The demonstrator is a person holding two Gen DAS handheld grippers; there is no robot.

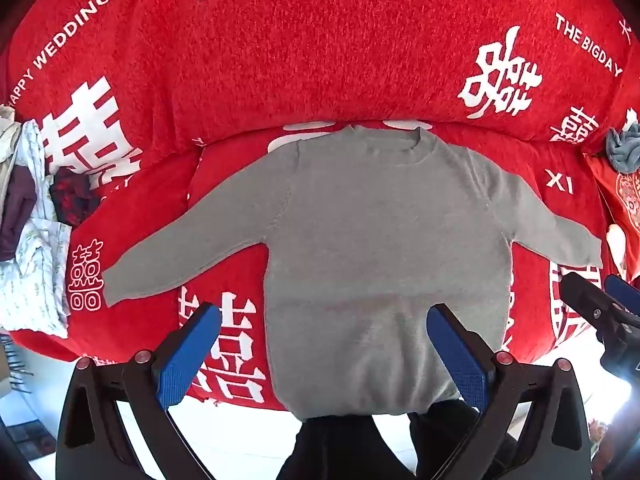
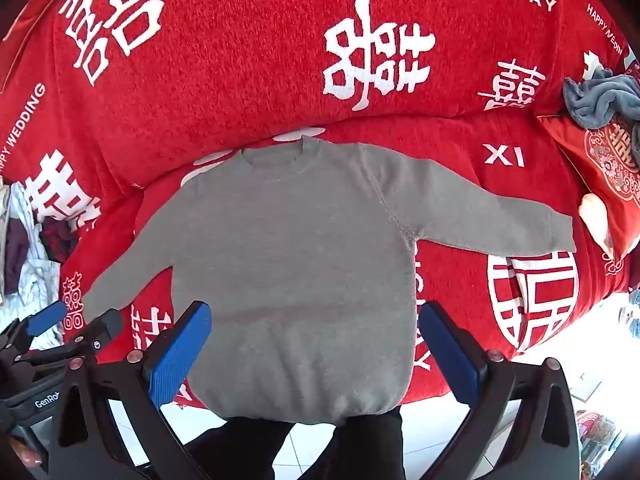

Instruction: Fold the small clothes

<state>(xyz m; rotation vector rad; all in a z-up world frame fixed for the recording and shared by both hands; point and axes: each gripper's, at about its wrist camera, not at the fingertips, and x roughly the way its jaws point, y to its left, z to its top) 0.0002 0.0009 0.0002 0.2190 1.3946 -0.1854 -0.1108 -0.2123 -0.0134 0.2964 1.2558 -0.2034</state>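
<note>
Left wrist view shows the grey sweater [image 1: 384, 248] flat on the red cover [image 1: 320, 60], both grippers [image 1: 324, 316] [image 2: 316, 316] gaping empty; I'd pinch each sleeve cuff first.
</note>
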